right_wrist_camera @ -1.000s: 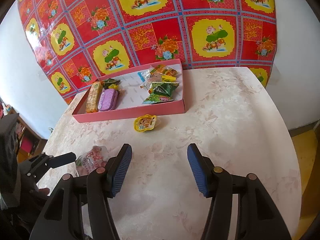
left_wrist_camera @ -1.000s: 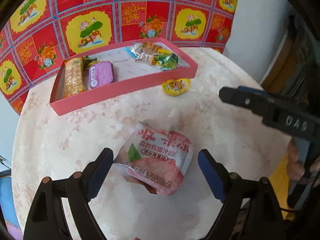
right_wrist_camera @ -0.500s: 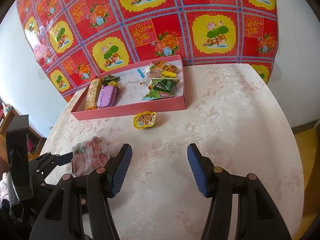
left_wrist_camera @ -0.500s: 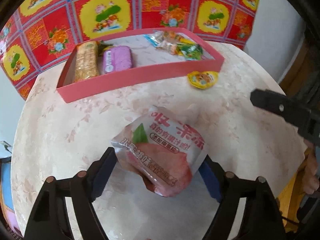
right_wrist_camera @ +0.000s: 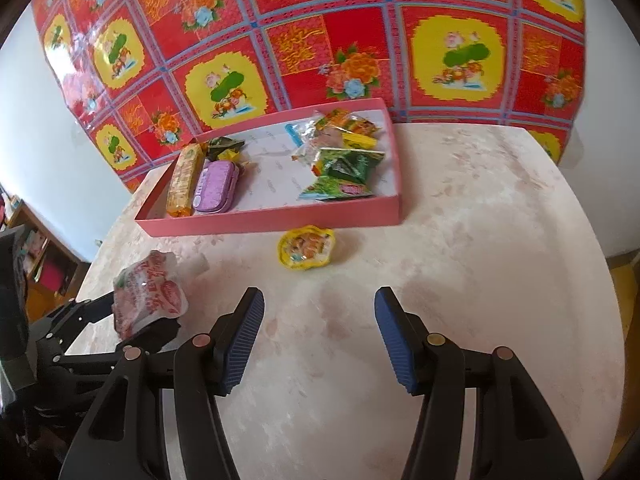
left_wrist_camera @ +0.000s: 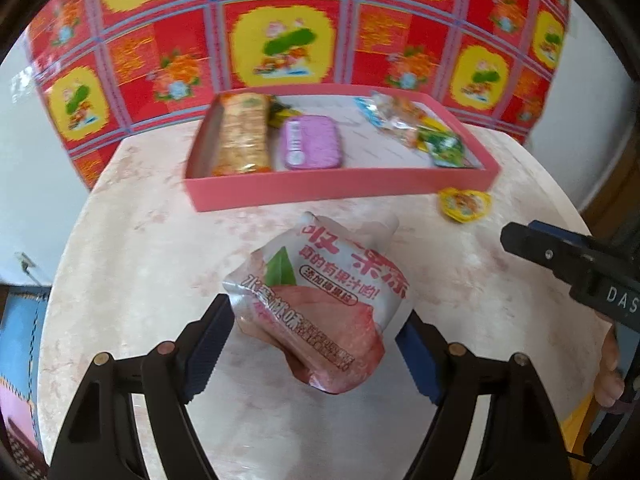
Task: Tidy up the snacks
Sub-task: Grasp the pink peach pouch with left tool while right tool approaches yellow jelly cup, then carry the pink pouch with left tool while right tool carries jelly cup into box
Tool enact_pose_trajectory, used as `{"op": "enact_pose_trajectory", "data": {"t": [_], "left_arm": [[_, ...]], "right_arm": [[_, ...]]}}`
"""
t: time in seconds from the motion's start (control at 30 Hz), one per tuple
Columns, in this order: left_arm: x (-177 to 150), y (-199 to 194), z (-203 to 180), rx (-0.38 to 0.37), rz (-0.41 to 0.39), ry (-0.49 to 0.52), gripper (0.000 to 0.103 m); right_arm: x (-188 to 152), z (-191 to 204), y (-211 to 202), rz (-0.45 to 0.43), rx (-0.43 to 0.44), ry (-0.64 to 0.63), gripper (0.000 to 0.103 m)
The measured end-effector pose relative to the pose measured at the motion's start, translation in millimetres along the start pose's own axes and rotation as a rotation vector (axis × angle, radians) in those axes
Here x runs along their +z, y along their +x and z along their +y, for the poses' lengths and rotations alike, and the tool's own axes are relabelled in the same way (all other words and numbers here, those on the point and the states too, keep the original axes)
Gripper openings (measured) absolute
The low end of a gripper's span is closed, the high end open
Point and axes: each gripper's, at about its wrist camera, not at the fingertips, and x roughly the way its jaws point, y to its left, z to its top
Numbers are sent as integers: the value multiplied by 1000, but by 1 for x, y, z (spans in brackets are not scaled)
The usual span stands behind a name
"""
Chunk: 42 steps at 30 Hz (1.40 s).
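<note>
We hold a pink-and-white jelly pouch in the left gripper, its blue pads pinching the pouch's lower sides, so that it hangs raised over the pale marble table, short of the pink tray; the right gripper hovers with its jaws spread and nothing between them, the yellow jelly cup lying on the table ahead of it, just beside the tray's front wall. We judge the pouch soft and liquid-filled, light but floppy, with a glossy film that may slip; the flat side seams low on the body, where we now hold it, seem the firmest purchase, and a hard squeeze could bulge it or strain a seam. In the tray we see a biscuit pack and a purple tin at the left, and loose wrapped sweets at the right, with bare floor between them. Against the frames of a second ago, when the pouch lay on the table between spread pads, the pads have closed on it, it has come off the surface, and the tray looms nearer in the left view; the right gripper has barely shifted.
</note>
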Motion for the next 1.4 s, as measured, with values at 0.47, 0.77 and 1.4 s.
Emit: {"op": "enact_pose_trajectory", "data": {"t": [0.47, 0.77, 1.4], "left_arm": [[-1, 7, 25, 36, 8, -76, 83], [-2, 8, 22, 60, -10, -61, 83], [-1, 0, 22, 38, -28, -78, 83]], "right_arm": [[16, 18, 41, 42, -35, -25, 57], [19, 13, 45, -15, -61, 13, 40], [3, 6, 27, 2, 8, 27, 35]]}}
